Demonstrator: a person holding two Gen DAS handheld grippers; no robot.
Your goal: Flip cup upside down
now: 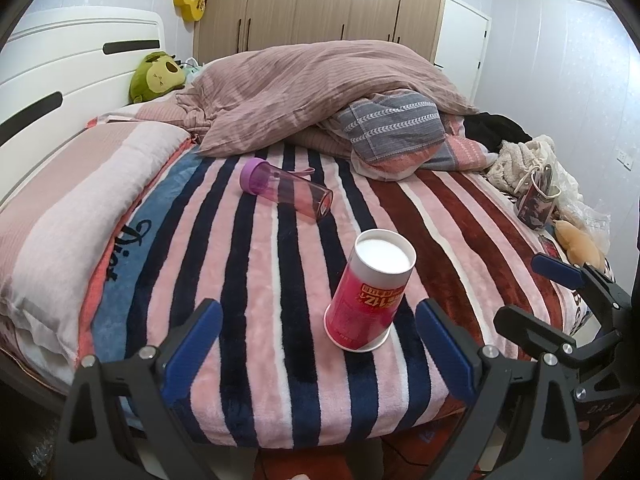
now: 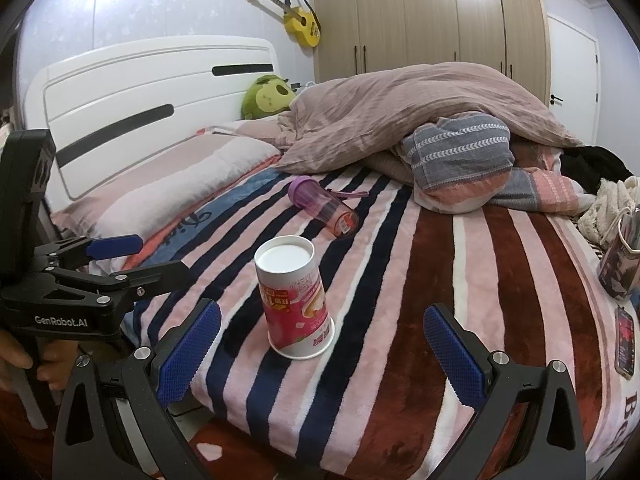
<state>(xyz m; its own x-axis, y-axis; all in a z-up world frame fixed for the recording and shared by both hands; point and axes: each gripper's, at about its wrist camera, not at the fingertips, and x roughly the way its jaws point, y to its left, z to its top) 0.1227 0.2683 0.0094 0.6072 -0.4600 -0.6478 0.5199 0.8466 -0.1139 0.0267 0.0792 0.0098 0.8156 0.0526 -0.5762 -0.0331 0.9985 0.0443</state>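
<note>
A red and white paper cup (image 1: 370,292) stands upside down on the striped blanket (image 1: 256,280), its white base facing up and its rim on the fabric, tilted a little. It also shows in the right wrist view (image 2: 294,300). My left gripper (image 1: 320,344) is open and empty, just in front of the cup. My right gripper (image 2: 322,356) is open and empty, also just short of the cup. The right gripper shows at the right edge of the left wrist view (image 1: 524,292), and the left gripper at the left of the right wrist view (image 2: 160,256).
A purple-lidded clear bottle (image 1: 286,188) lies on its side farther back on the bed. A bunched duvet (image 1: 320,88) and pillow (image 1: 392,128) fill the far side. A patterned bag (image 1: 538,200) and clothes sit at the right edge. A white headboard (image 1: 60,72) stands left.
</note>
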